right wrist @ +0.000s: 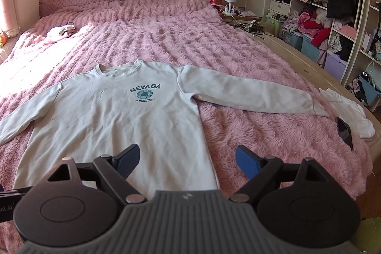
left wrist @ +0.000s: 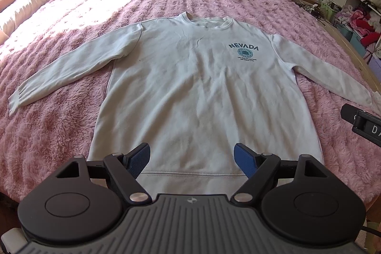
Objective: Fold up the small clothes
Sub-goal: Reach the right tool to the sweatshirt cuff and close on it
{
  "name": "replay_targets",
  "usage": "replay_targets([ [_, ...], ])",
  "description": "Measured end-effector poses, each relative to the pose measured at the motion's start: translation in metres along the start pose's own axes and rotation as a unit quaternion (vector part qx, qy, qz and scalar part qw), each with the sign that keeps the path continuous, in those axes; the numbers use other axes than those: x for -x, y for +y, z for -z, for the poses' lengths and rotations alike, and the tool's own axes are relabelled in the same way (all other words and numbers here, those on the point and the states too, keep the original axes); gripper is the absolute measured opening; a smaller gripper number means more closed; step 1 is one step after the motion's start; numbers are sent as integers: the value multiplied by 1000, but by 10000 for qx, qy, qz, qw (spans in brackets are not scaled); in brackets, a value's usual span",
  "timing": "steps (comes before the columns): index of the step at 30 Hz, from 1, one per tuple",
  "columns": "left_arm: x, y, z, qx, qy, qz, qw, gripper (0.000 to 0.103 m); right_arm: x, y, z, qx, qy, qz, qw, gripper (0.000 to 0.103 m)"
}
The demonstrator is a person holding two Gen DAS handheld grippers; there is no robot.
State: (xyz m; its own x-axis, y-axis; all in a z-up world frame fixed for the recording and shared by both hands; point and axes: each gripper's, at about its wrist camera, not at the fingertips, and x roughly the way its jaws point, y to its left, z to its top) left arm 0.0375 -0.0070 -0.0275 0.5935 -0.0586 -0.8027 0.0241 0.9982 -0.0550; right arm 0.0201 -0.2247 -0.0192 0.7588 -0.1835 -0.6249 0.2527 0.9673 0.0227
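White sweatshirt (left wrist: 190, 87) flat on bed, ahead of both open grippers.

The left gripper (left wrist: 192, 156) hangs with its two blue-padded fingers (left wrist: 140, 158) spread wide, nothing between them. The right gripper (right wrist: 188, 158) is likewise spread apart and empty, level with the left; part of it shows at the left view's right edge.
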Motion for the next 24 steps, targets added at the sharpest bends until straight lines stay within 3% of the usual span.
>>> replay_targets([
  [4, -21, -27, -21, -257, -17, 330, 9991, 94, -10, -39, -1, -282, -715, -102, 9970, 83],
  [11, -64, -76, -59, -558, -69, 1483, 9873, 93, -61, -123, -18, -1128, -860, 712, 9873, 83],
  [16, -106, -117, -87, -628, 24, 2091, 9759, 93, -111, -207, -20, -2338, -1124, 966, 9609, 83],
  [19, -134, -136, -104, -542, 78, 2386, 9696, 93, -143, -251, -15, -3134, -1266, 984, 9360, 83],
  [24, -186, -165, -127, -297, 125, 2749, 9609, 93, -201, -302, -13, -3841, -1243, 1291, 9057, 73],
])
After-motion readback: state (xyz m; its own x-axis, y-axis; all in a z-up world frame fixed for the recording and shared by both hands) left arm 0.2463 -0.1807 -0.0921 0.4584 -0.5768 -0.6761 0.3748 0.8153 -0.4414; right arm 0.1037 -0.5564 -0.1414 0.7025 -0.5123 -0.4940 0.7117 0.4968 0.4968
